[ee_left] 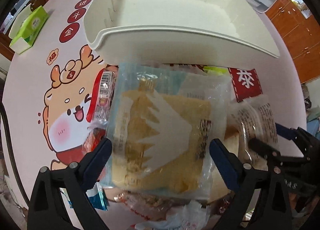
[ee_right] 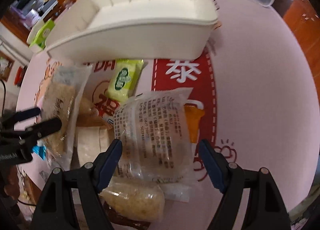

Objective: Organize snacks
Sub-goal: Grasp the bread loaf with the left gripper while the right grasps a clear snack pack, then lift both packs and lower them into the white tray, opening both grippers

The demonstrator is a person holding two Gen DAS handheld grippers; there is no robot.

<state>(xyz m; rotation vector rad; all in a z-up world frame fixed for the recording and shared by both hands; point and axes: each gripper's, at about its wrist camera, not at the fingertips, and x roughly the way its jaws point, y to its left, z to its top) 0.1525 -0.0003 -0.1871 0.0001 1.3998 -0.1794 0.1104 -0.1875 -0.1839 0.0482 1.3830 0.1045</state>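
Catalogued on pink printed worktop (ee_right: 260, 90): heap of wrapped snacks just in front of empty white bin (ee_left: 180, 10). Left hand-held gripper (ee_left: 160, 162): jaws spread wide, straddling clear-wrapped yellow cake (ee_left: 170, 130), pads not seen pressing on it. Right hand-held gripper (ee_right: 160, 160): jaws apart, either side of clear printed packet (ee_right: 156, 130), nothing clamped. Also listed: green packet (ee_right: 124, 78) near bin wall; pale crumbly bar (ee_right: 134, 200) under printed packet; red wrapper with barcode (ee_left: 104, 98) beside cake. Judged light, soft, crushable; film slick and crinkly. Best taken across the body of the filling, gently, not by loose sealed ends. Green tissue box (ee_left: 30, 28) well apart.
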